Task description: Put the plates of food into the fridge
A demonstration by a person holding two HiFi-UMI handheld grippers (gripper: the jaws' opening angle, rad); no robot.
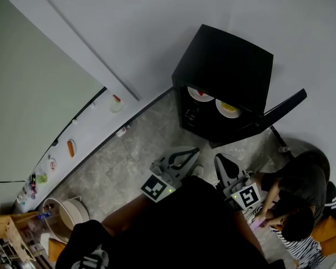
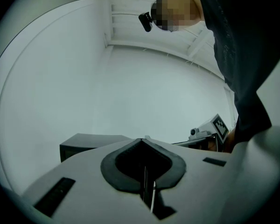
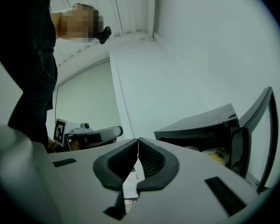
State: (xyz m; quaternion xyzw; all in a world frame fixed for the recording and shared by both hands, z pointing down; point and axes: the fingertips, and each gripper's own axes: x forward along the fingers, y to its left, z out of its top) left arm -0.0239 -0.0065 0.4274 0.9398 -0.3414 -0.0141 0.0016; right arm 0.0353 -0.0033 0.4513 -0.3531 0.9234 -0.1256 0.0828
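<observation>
In the open black fridge point(image 1: 224, 60), at one o'clock, stand the plate with red food point(image 1: 200, 94) and the plate with yellow food point(image 1: 228, 109). Toward six o'clock, the left gripper point(image 1: 191, 153) and right gripper point(image 1: 220, 160) have jaws pressed together, empty.

You are holding two grippers, the left gripper point(image 1: 186, 157) and the right gripper point(image 1: 223, 165). Each carries one marker cube, so two cubes in all: one point(image 1: 155, 187) on the left, one point(image 1: 247, 196) on the right.

There is one black fridge point(image 1: 229, 66), and in it you can count two plates of food: a plate with red food point(image 1: 200, 94) and a plate with yellow food point(image 1: 228, 109).

On the one long white counter point(image 1: 95, 122) to your left, three more plates show: a near plate point(image 1: 116, 102), a middle plate point(image 1: 71, 148) and a far plate point(image 1: 51, 163). The small clutter beyond them is too tiny to count.

One other person point(image 1: 299, 195) crouches at your right.
</observation>
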